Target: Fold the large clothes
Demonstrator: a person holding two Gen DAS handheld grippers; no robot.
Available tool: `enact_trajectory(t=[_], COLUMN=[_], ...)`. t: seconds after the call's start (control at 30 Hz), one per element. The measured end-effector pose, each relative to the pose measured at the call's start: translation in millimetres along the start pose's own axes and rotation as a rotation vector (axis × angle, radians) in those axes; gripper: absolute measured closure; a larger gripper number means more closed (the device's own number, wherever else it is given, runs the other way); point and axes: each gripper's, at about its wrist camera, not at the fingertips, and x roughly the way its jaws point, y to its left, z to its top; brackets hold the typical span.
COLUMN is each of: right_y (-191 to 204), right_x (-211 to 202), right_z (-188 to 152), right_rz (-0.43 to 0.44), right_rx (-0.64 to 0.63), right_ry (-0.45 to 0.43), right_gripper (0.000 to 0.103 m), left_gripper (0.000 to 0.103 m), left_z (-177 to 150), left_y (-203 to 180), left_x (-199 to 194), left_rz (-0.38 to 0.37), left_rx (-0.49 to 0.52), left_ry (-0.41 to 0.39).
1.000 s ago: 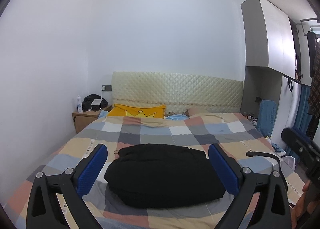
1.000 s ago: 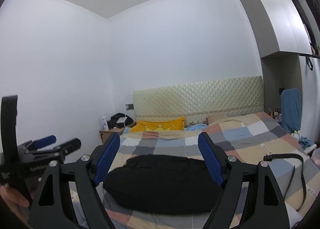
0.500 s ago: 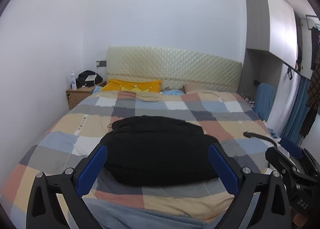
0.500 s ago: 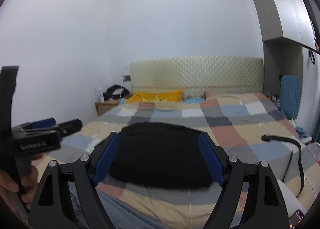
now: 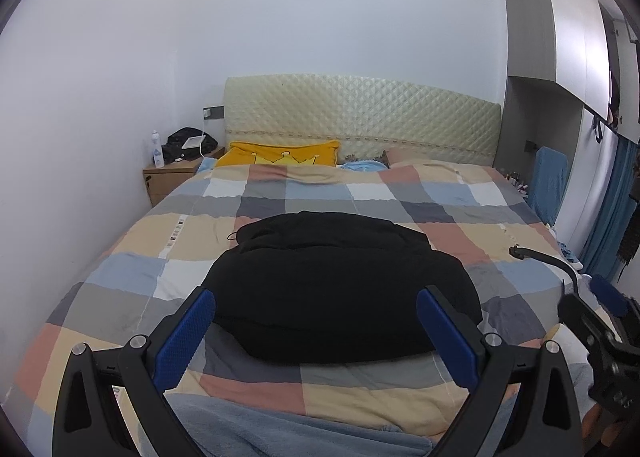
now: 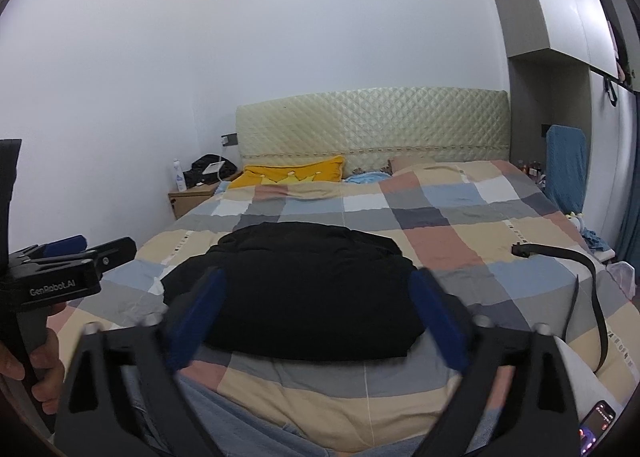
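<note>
Both tongs, left (image 5: pixel 316 321) and right (image 6: pixel 316 317) just widened, gape empty before the black garment (image 5: pixel 340 289) on the checked quilt (image 5: pixel 400 193).

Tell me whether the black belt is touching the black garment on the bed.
Apart. The right wrist view shows the black belt lying to the right of the black garment, with bare checked quilt between them.

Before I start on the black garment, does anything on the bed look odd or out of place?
A black belt lies loose on the checked quilt, right of the black garment, its end trailing off the near edge. Nothing else stands out.
</note>
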Motion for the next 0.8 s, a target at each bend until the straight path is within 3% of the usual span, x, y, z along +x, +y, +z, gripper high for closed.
enact_trajectory(t=[0.67, 0.8], right_y=[-5, -6], right_x=[3, 0], right_z=[-2, -1], right_rz=[-0.014, -0.029], right_rx=[0.009, 0.0], right_ry=[0.019, 0.021], right_gripper=[0.0, 0.0], left_gripper=[0.001, 0.001], left_z=[3, 3], left_y=[-5, -8], left_x=[-8, -14], left_rz=[-0.005, 0.021], left_rx=[0.019, 0.052], left_ry=[-0.009, -0.019])
